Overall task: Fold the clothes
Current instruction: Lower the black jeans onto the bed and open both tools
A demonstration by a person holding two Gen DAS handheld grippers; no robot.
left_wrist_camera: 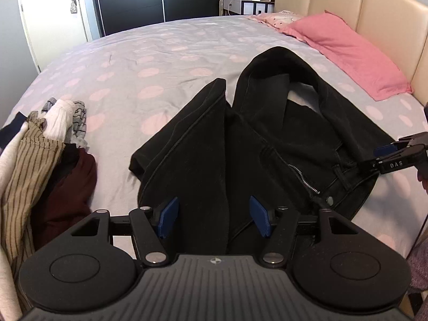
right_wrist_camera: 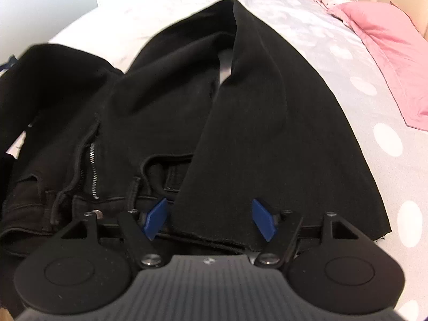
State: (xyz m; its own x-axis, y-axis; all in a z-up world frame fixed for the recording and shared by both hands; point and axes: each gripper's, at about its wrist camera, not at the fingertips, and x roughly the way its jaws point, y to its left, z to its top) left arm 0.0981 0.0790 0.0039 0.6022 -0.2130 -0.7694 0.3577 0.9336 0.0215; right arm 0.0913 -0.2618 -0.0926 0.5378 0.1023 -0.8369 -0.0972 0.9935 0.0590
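Black jeans (left_wrist_camera: pixel 256 139) lie on the bed, both legs folded back over the waistband, zipper (left_wrist_camera: pixel 302 176) showing. My left gripper (left_wrist_camera: pixel 214 220) is open, its blue pads on either side of the left leg's cloth. My right gripper (right_wrist_camera: pixel 211 220) is open over the hem of the right leg (right_wrist_camera: pixel 254 139), pads apart above the cloth. The right gripper also shows at the right edge of the left wrist view (left_wrist_camera: pixel 385 152), over the waistband. The jeans fill the right wrist view (right_wrist_camera: pixel 149 101).
A pile of other clothes (left_wrist_camera: pixel 45 155) lies at the left on the bed. The spotted grey bedsheet (left_wrist_camera: pixel 149 61) stretches beyond. A pink pillow (left_wrist_camera: pixel 345 50) lies by the beige headboard (left_wrist_camera: pixel 374 8). A door and dark wardrobe stand behind.
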